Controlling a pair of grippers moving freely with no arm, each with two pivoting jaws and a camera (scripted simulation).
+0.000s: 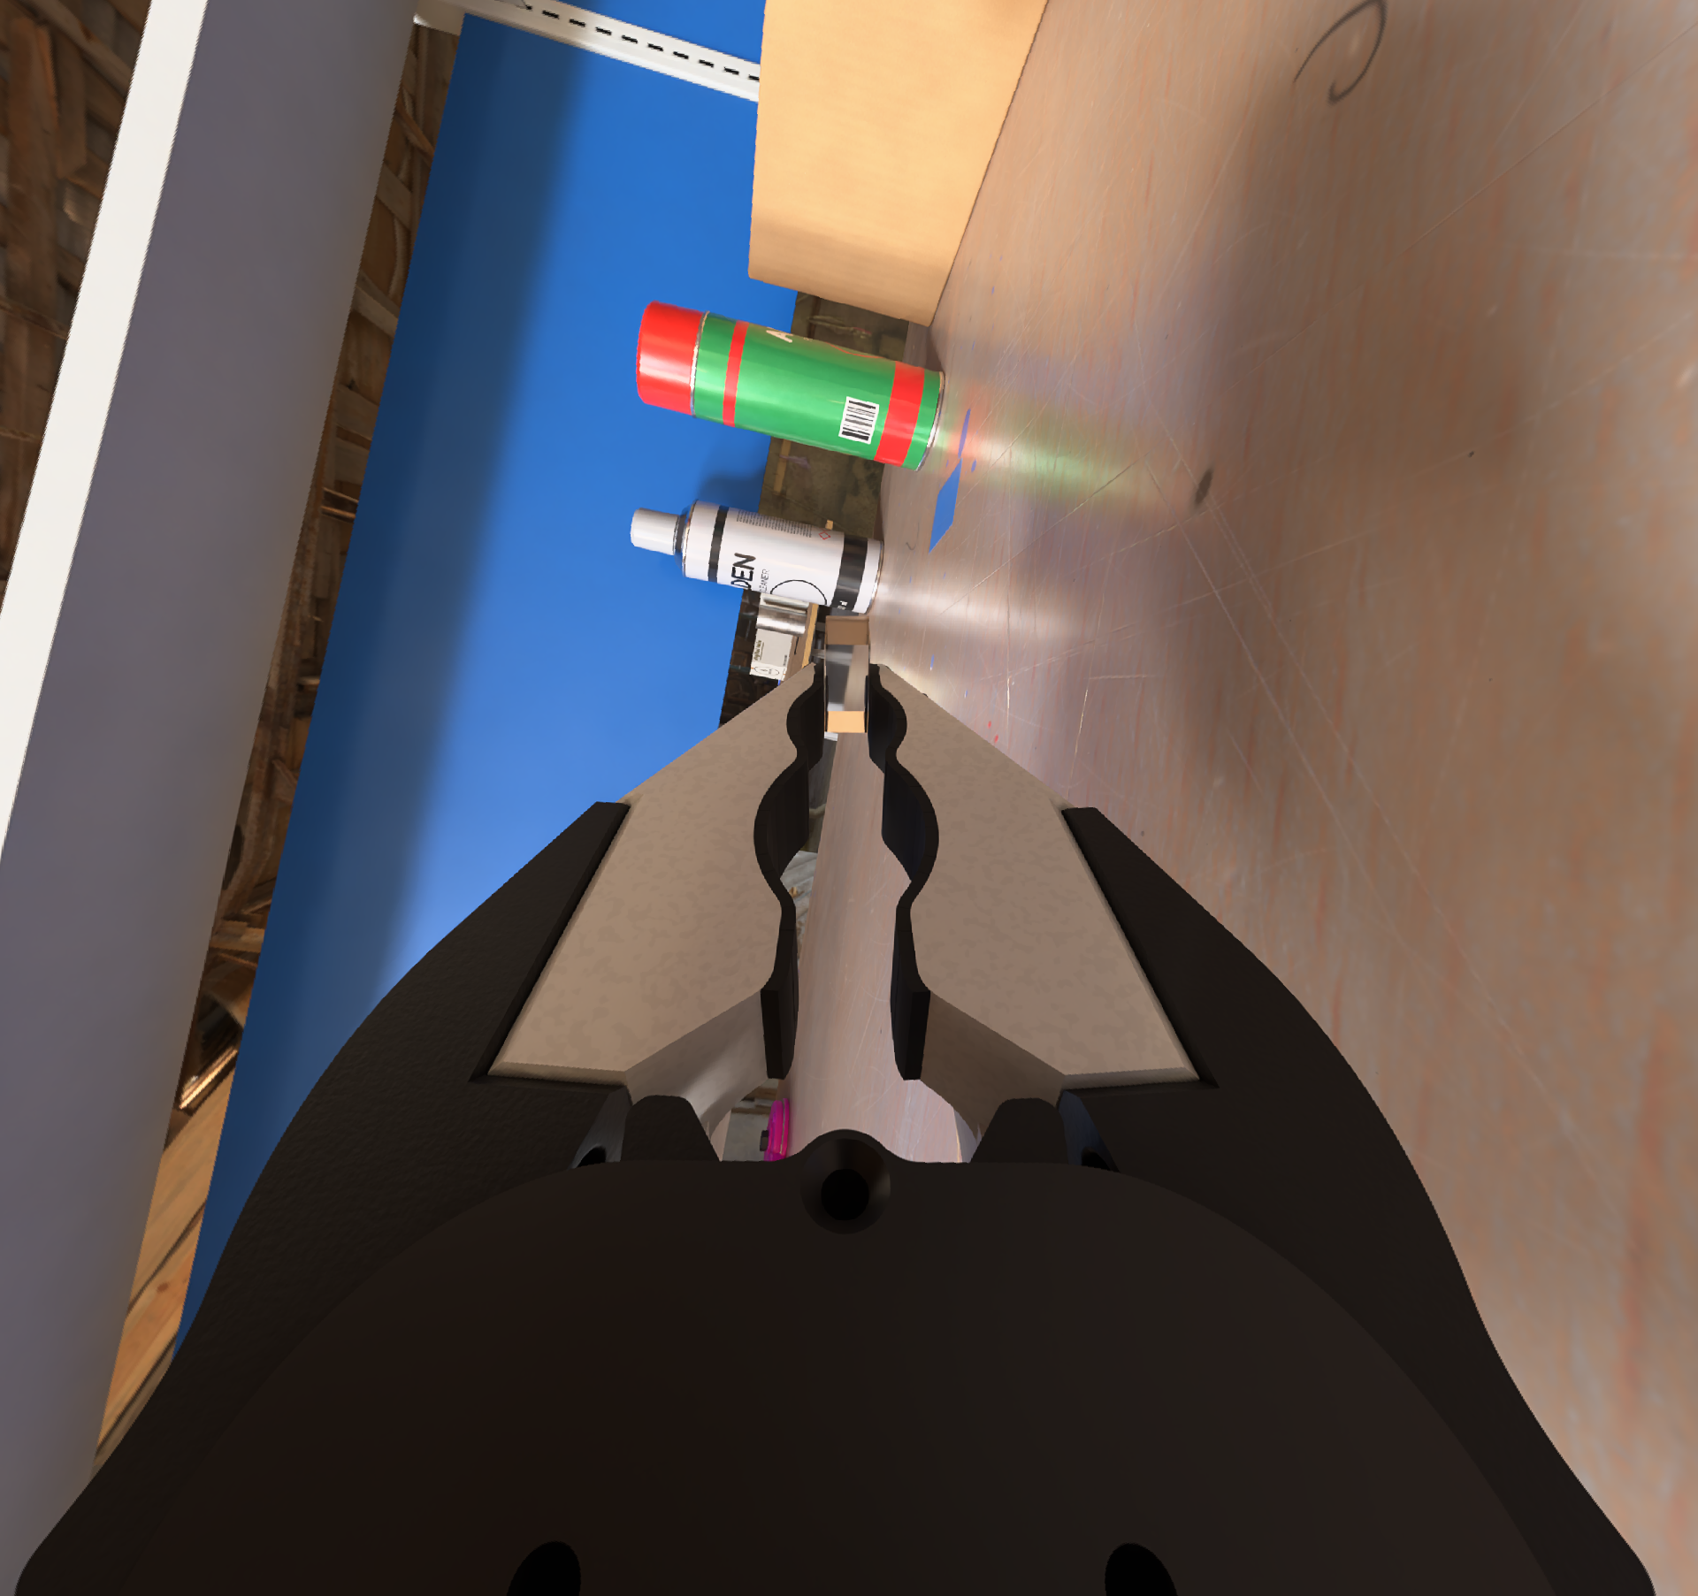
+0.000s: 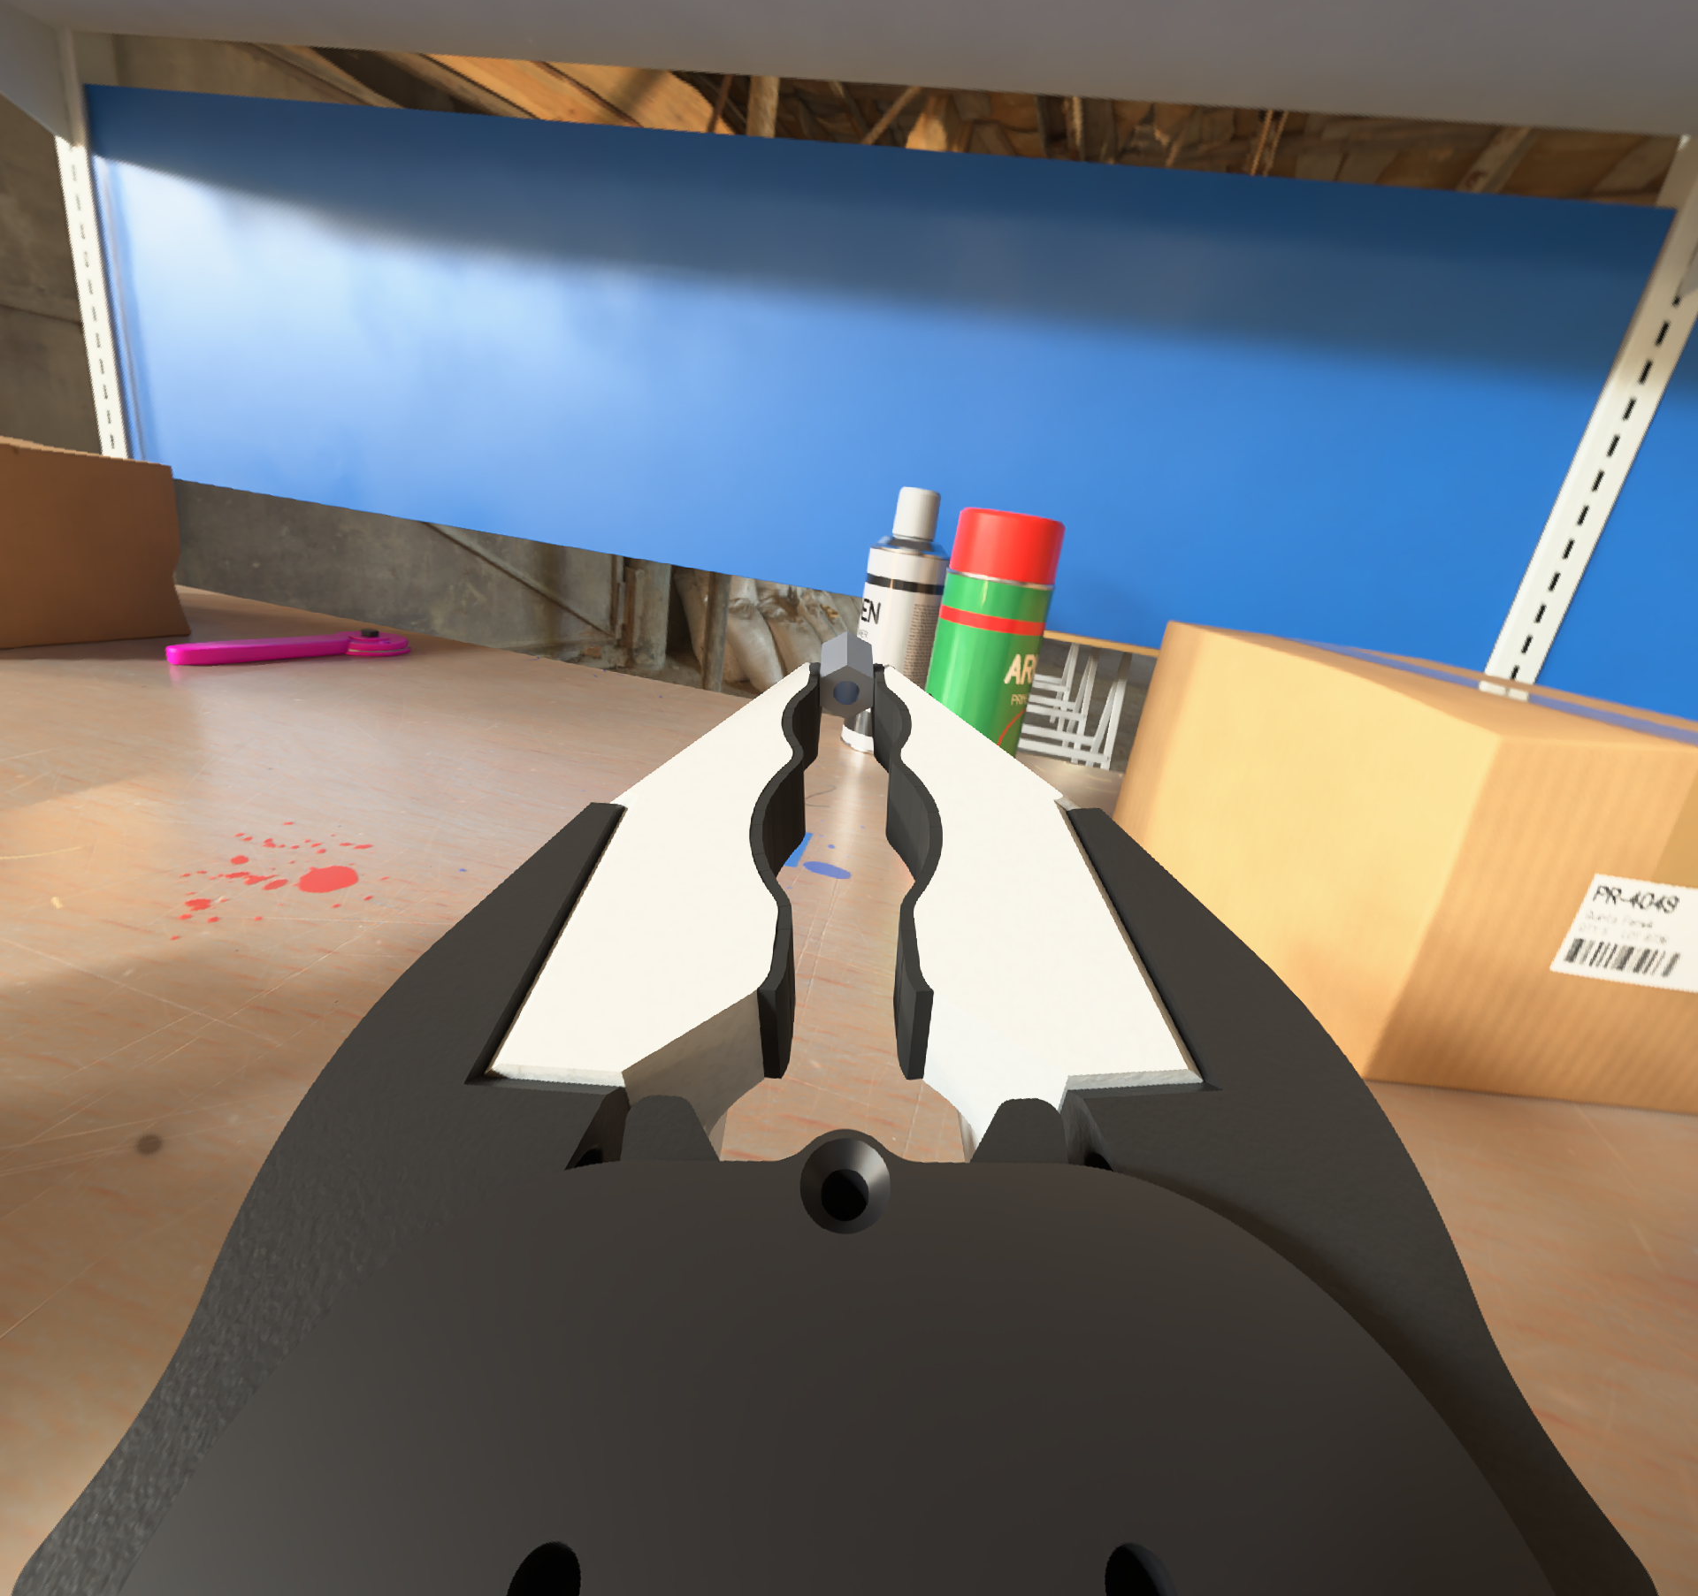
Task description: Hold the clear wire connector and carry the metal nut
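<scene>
We hold the clear wire connector (image 1: pixel 845 677) at the very tips of the left hand-held gripper (image 1: pixel 843 679), whose jaws are nearly closed on it; this gripper is rolled sideways, so the worktop (image 1: pixel 1286 725) runs up the right of its view. The connector shows as a small pale block with tan ends, and we judge it to be light, rigid plastic with smooth faces, so a firm pinch across its flat sides suits it better than a grip on an edge. We hold the metal nut (image 2: pixel 845 686) at the tips of the right hand-held gripper (image 2: pixel 845 690), jaws likewise closed to a narrow gap, with the bore facing the camera and the fingertips (image 2: pixel 809 698) bearing on its sides. The nut sits clear of the worktop (image 2: pixel 367 955). We judge it hard, dense for its size and slippery, so opposing flats, not corners, should take the load; a tip grip this shallow could let it twist or slide out during carrying. Beyond the tips stand a white spray can (image 2: pixel 905 596) and a green spray can (image 2: pixel 997 624), with a cardboard box (image 2: pixel 1378 863) to the right and a pink tool (image 2: pixel 285 649) lying far left.
</scene>
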